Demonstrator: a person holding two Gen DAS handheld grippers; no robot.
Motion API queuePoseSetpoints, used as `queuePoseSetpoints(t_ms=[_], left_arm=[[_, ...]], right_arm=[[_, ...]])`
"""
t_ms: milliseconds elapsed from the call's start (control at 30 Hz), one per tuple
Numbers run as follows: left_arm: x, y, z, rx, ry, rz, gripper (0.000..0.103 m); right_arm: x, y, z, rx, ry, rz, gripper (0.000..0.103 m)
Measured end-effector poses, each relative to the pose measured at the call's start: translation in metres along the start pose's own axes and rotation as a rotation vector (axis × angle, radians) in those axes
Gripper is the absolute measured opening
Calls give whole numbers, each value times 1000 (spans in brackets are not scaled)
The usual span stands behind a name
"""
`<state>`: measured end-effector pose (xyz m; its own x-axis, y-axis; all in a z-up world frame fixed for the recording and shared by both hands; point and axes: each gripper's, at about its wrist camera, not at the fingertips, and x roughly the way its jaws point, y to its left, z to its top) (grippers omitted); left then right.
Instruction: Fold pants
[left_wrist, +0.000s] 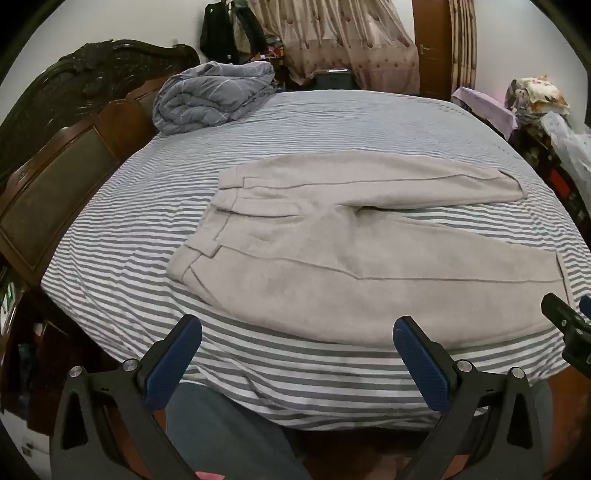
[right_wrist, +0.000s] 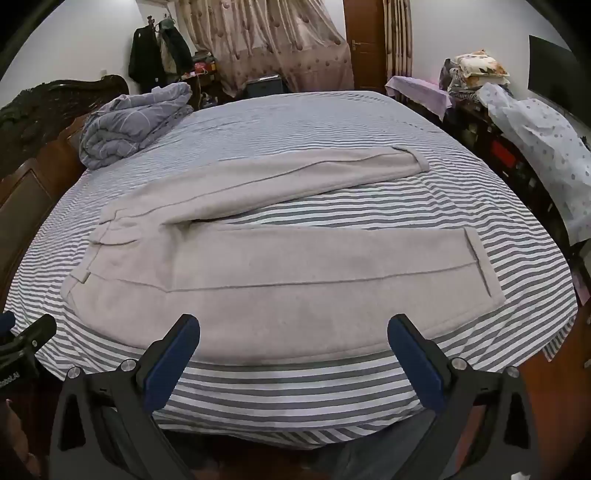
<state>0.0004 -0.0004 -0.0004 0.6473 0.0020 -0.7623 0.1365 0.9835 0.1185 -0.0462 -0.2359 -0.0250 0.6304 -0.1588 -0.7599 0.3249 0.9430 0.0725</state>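
Light grey pants (left_wrist: 332, 240) lie spread flat on the striped bed (left_wrist: 147, 221), waistband to the left, both legs running right and slightly apart. In the right wrist view the same pants (right_wrist: 295, 273) show their cuffed hems at the right. My left gripper (left_wrist: 297, 332) hovers wide open over the bed's near edge, just short of the near leg, with nothing between its blue pads (left_wrist: 173, 354). My right gripper (right_wrist: 293, 328) is likewise wide open and empty above the near leg's lower edge. The right gripper's tip (left_wrist: 569, 325) shows at the left wrist view's right edge.
A rolled grey-blue quilt (left_wrist: 210, 96) sits at the bed's far left by the dark carved headboard (left_wrist: 74, 110). Cluttered shelves with bedding (right_wrist: 517, 122) line the right side. Curtains (right_wrist: 266, 40) and a door are behind. A person's leg (left_wrist: 229, 435) stands by the near edge.
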Motion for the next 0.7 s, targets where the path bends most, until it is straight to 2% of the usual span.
queuePoseSetpoints(t_ms=[300, 400, 700], left_arm=[[7, -3, 4, -11, 37, -11, 103], [15, 4, -7, -38, 44, -29, 103], [19, 11, -13, -54, 29, -39, 103]], right_arm=[[0, 5, -2, -11, -3, 4, 101], [0, 1, -1, -5, 4, 13, 101], [5, 2, -4, -9, 16, 31, 101]])
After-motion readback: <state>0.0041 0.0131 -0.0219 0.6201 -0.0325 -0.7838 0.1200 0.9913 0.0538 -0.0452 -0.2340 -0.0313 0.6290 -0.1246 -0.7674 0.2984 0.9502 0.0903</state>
